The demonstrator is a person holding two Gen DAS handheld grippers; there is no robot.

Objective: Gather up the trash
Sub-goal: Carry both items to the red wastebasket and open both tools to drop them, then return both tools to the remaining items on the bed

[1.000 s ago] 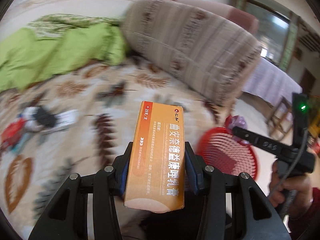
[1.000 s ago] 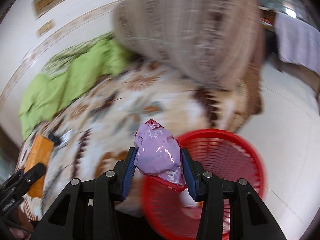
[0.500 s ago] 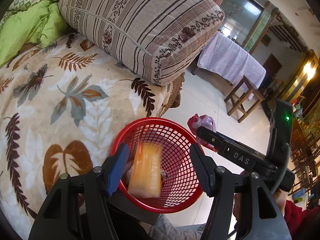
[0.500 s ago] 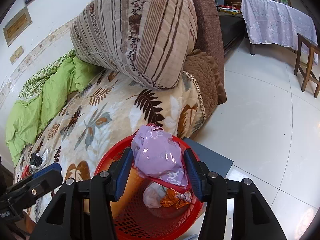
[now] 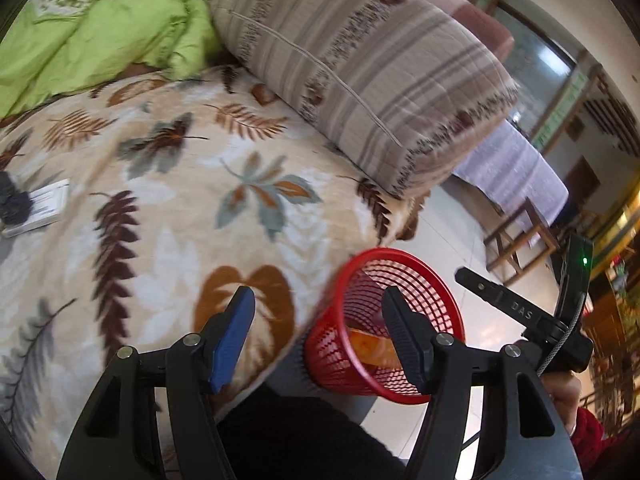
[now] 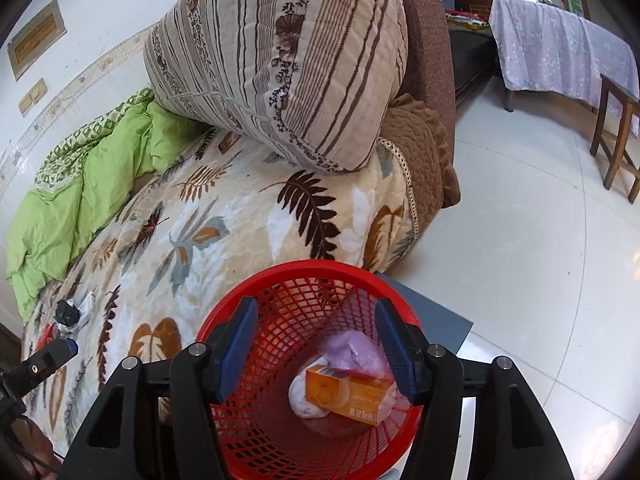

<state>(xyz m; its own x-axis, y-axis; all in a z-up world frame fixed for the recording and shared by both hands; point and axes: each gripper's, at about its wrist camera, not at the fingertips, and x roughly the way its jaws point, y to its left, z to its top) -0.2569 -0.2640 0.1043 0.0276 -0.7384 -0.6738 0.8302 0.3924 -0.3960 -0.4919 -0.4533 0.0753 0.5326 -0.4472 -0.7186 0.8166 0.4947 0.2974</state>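
Observation:
A red mesh basket [image 6: 304, 272] stands on the floor at the bed's edge; it also shows in the left wrist view [image 5: 360, 360]. In it lie an orange box [image 6: 348, 394], a purple bag [image 6: 356, 350] and a white wad [image 6: 304, 398]. My right gripper [image 6: 316, 348] is open and empty directly over the basket. My left gripper [image 5: 320, 336] is open and empty, over the bed edge beside the basket. A black wad [image 6: 66, 312] and white packet [image 5: 44, 204] lie on the leaf-print blanket [image 5: 180, 200] to the far left.
A big striped cushion [image 6: 288, 60] lies at the bed's head, with a green quilt [image 6: 80, 184] along the wall. White tiled floor [image 6: 540, 260] spreads to the right, with a wooden stool [image 6: 618, 136] and a cloth-covered table [image 6: 560, 48] beyond.
Both grippers opened: the orange box dropped from the left one and the purple bag from the right one into the basket. The left gripper then swung left, back over the bed.

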